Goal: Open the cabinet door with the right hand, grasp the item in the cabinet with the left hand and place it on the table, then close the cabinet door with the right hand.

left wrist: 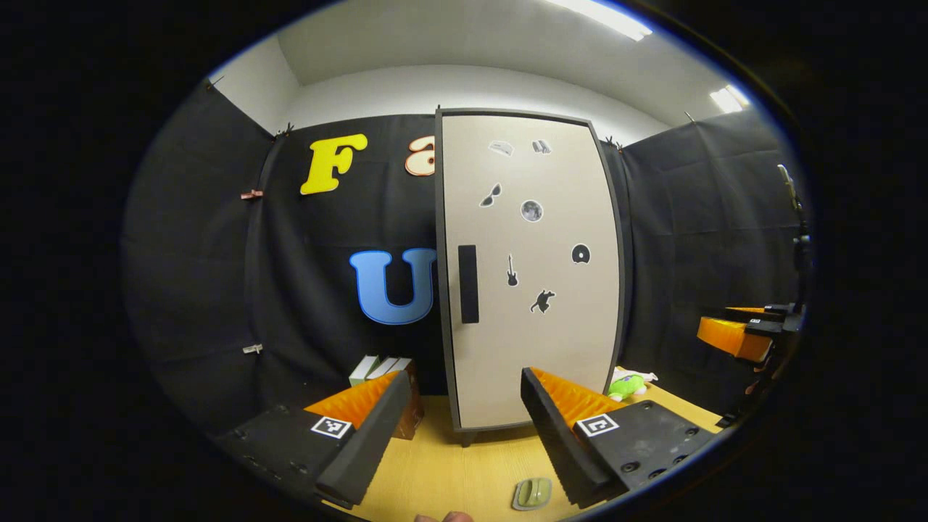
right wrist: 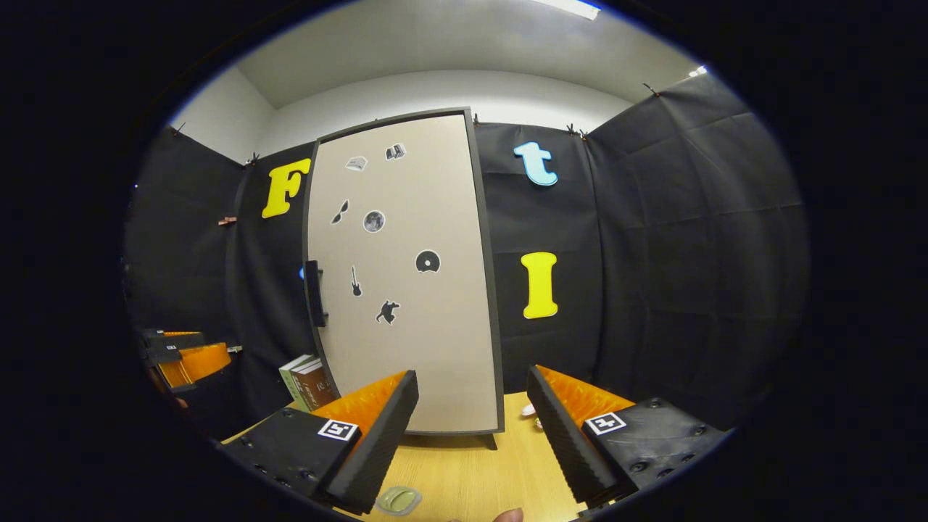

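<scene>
My left gripper (left wrist: 464,413) and right gripper (right wrist: 471,409) hover with fingers apart, holding nothing, before the shut beige sticker-dotted cabinet door (left wrist: 529,268) at the wooden table's (left wrist: 449,471) far edge. The item inside is hidden. I could miss the slim black handle (right wrist: 314,293) on the door's left edge, or knock the books (right wrist: 308,380) beside it.

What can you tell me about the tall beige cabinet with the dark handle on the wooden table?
The tall beige cabinet with a dark frame stands upright on short dark feet on the light wooden table, in front of the black cloth wall. Its flat, matte door is shut. A long black vertical handle sits near the door's left edge, about mid-height. Small black and grey stickers are scattered over the door, among them a guitar, sunglasses and a disc. Books stand beside its left side. Neither gripper touches it.
</scene>
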`<state>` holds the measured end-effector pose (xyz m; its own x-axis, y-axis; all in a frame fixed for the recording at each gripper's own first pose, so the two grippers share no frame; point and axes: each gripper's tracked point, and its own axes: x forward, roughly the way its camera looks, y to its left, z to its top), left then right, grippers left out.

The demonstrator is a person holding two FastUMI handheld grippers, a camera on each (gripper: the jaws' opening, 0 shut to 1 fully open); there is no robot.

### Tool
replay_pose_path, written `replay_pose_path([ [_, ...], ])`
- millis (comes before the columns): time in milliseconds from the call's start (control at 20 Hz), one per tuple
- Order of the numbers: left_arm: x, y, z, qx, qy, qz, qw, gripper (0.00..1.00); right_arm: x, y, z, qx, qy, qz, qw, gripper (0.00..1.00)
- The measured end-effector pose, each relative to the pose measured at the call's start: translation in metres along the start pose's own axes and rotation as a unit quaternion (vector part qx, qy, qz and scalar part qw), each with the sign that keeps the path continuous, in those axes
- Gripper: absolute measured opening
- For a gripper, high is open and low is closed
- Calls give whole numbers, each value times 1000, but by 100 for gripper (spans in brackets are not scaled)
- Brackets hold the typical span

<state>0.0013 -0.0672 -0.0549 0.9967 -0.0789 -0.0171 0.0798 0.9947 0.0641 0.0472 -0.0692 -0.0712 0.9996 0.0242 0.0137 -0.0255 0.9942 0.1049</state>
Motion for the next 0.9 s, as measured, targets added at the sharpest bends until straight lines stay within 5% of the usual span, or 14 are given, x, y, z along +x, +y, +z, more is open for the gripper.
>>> replay_pose_path([
  [900,11,-36,-30,-24,7,19,1000,96,10,-8,-26,29,36,98,994,97],
])
